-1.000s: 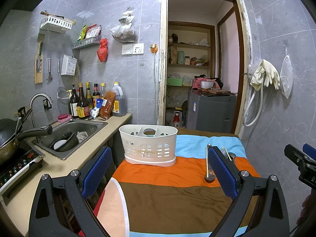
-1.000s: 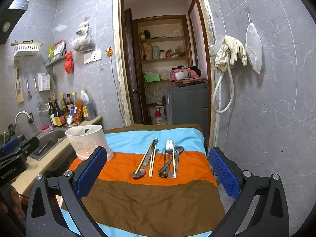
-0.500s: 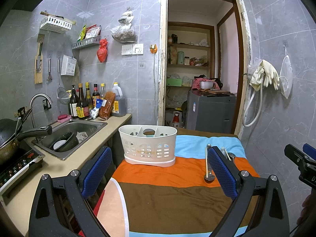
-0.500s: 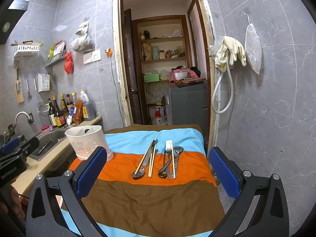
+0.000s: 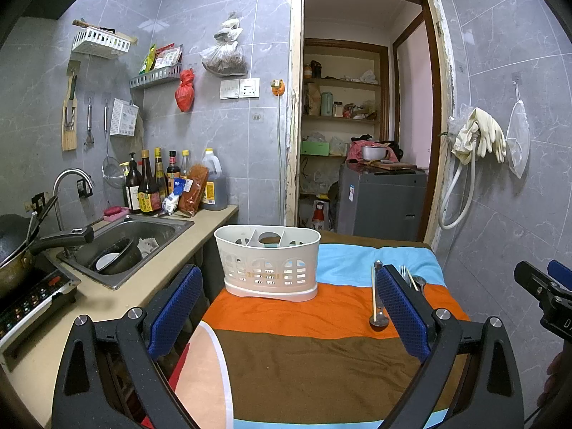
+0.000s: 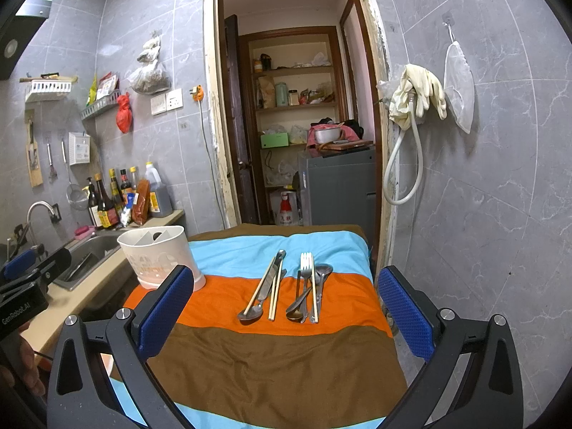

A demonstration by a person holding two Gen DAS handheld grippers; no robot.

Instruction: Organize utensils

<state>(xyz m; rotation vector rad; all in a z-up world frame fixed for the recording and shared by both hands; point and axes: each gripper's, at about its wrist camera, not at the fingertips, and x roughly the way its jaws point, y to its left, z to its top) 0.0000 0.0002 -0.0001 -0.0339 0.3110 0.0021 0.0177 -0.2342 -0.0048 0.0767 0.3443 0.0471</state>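
A white slotted utensil caddy [image 5: 270, 262] [image 6: 155, 254] stands empty at the left of a striped cloth-covered table [image 6: 271, 361]. Several utensils lie in a row on the orange stripe: a spoon [image 6: 252, 312], chopsticks [image 6: 276, 295], a fork [image 6: 304, 271] and more spoons [image 6: 321, 271]. In the left wrist view only a spoon bowl [image 5: 379, 321] and fork tips [image 5: 404, 271] show past the right finger. My left gripper [image 5: 289, 312] hangs open above the table's near left, short of the caddy. My right gripper [image 6: 286, 316] is open, holding nothing, in front of the utensils.
A counter [image 5: 118, 300] with a sink [image 5: 125, 246], bottles [image 5: 150, 186], a pan [image 5: 14, 246] and a hob [image 5: 32, 293] runs along the left. Behind the table a doorway opens to a pantry with a grey appliance [image 5: 380, 200]. A tiled wall with gloves [image 6: 418, 93] bounds the right.
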